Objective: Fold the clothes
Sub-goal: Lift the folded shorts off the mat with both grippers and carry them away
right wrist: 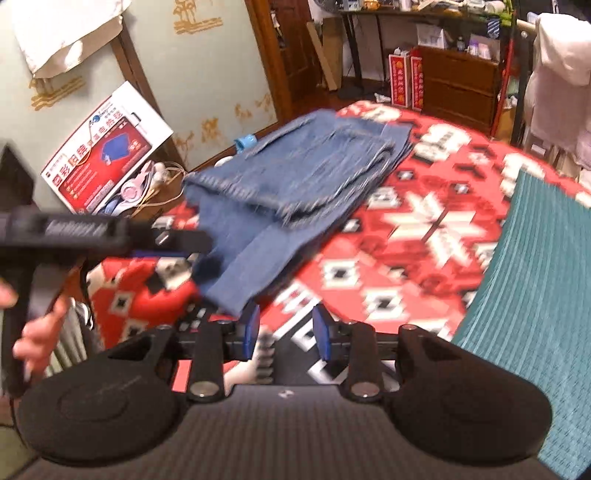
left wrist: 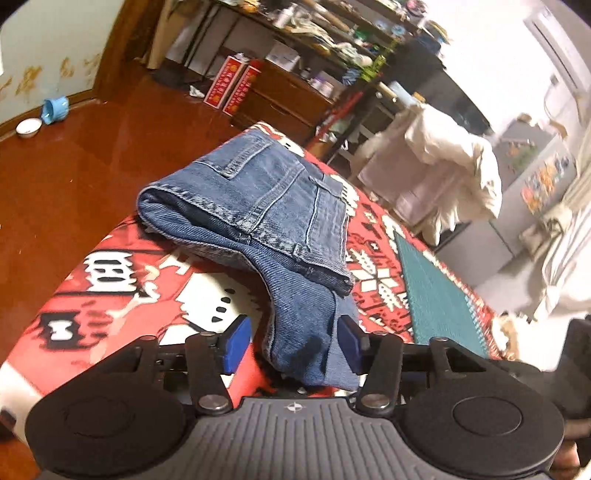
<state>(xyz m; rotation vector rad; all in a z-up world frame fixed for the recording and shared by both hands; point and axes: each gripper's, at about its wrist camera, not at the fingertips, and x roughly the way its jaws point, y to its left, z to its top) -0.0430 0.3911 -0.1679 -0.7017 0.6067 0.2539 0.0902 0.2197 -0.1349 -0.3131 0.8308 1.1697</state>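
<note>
Jeans: a folded pair of blue jeans [left wrist: 258, 199] lies on a red-and-white patterned cloth [left wrist: 110, 280] covering the table; back pocket and waistband face up, and one loose layer of denim trails off the stack toward the near edge.
Left gripper: the left gripper [left wrist: 291, 343] has its blue pads spread wide, and the trailing denim end lies between them; the far pad looks to touch the cloth of the jeans, the near pad stands clear of it, so nothing is clamped.
Right gripper: the right gripper [right wrist: 284, 334] hovers over the patterned cloth just beside the jeans' loose end, jaws apart with only the cloth showing between the pads; this view is blurred.
Hand: in the right wrist view a hand [right wrist: 37, 325] grips the left gripper's black handle at the table's left edge.
Mat: a teal ribbed mat [left wrist: 436, 295] lies on the cloth, to the right of the jeans and apart from them.
Floor: glossy red-brown floor [left wrist: 74, 173] beyond the table, with a blue cup [left wrist: 55, 109] tipped beside a white bowl [left wrist: 28, 127] at the wall.
Background: a white garment [left wrist: 450, 155] is draped over a rack behind the table; cluttered shelves [left wrist: 325, 33] line the far wall.
</note>
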